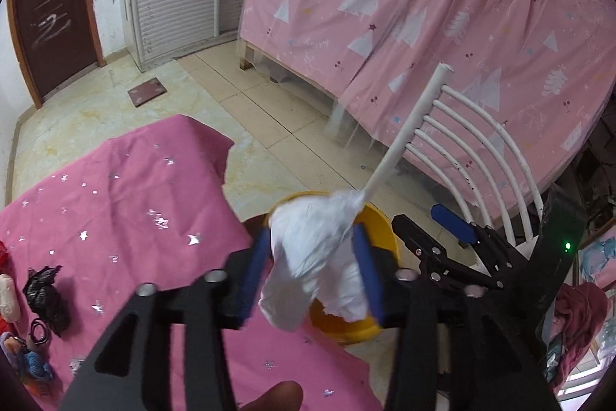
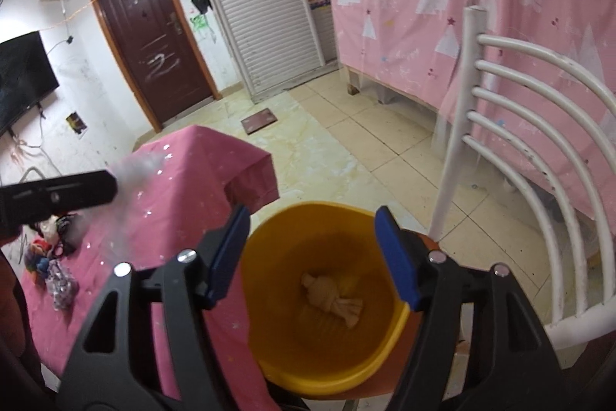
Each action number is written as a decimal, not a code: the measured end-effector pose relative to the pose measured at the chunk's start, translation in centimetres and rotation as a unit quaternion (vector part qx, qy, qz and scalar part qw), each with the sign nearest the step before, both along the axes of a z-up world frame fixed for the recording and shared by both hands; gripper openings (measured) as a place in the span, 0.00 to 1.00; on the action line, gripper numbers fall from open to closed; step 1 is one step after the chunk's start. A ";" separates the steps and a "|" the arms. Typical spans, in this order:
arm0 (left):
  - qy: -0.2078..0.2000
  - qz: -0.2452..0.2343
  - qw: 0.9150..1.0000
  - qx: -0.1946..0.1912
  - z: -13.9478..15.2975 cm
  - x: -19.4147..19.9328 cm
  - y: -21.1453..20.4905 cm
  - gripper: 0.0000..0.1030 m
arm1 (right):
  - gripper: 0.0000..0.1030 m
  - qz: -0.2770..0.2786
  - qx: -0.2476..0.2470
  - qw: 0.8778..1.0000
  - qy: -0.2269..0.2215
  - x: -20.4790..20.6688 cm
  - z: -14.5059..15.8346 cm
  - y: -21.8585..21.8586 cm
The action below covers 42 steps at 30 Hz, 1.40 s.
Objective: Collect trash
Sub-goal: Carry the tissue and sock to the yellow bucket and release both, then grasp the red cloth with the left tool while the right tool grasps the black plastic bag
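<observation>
My left gripper (image 1: pixel 313 272) is shut on a crumpled white tissue (image 1: pixel 319 257) and holds it above the yellow bin (image 1: pixel 379 218) at the table's edge. In the right wrist view the yellow bin (image 2: pixel 269 241) stands just below my right gripper (image 2: pixel 312 253), which is open and empty. A crumpled tan wad (image 2: pixel 333 299) lies on the bin's bottom. The left gripper (image 2: pixel 57 195) shows at the left with the blurred white tissue (image 2: pixel 138 168). My right gripper (image 1: pixel 439 241) also shows in the left wrist view, beside the bin.
A pink star-print cloth (image 1: pixel 127 203) covers the table. A black crumpled bag (image 1: pixel 44 291) and small items lie at its left edge. A white metal chair (image 2: pixel 531 156) stands right of the bin. A pink curtain (image 1: pixel 423 6) hangs behind. Tiled floor (image 2: pixel 365 141) lies beyond.
</observation>
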State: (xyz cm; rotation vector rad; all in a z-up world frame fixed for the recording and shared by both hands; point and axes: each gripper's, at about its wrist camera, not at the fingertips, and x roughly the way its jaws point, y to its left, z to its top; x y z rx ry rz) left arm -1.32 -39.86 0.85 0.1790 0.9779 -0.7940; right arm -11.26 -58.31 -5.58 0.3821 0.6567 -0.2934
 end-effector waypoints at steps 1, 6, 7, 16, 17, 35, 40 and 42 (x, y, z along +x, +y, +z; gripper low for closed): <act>0.000 -0.001 1.000 -0.001 0.0 -0.2 -0.2 0.52 | 0.63 -0.004 0.001 1.000 -0.002 -0.4 0.1 -0.2; -0.007 0.000 1.000 0.000 0.2 -0.9 -0.1 0.55 | 0.66 -0.008 -0.002 1.000 -0.001 -1.2 0.2 -0.2; -0.008 0.004 1.000 0.000 0.3 -0.9 0.0 0.55 | 0.66 -0.006 -0.002 1.000 -0.001 -1.3 0.3 -0.1; -0.022 0.026 0.999 -0.017 2.5 -0.4 3.3 0.57 | 0.69 0.038 -0.017 0.999 0.000 0.6 1.7 4.0; -0.024 0.031 0.999 -0.020 2.8 -0.2 4.1 0.57 | 0.70 0.044 -0.020 0.999 -0.001 0.9 1.9 4.5; -0.065 0.206 0.976 0.012 4.9 8.2 22.0 0.62 | 0.70 0.235 -0.049 0.971 0.009 11.7 4.7 21.3; -0.066 0.250 0.966 0.020 5.0 10.6 27.0 0.63 | 0.70 0.277 -0.056 0.959 0.017 13.8 4.6 25.6; -0.065 0.262 0.963 0.022 5.0 11.2 28.7 0.63 | 0.70 0.288 -0.058 0.956 0.020 14.3 4.4 26.8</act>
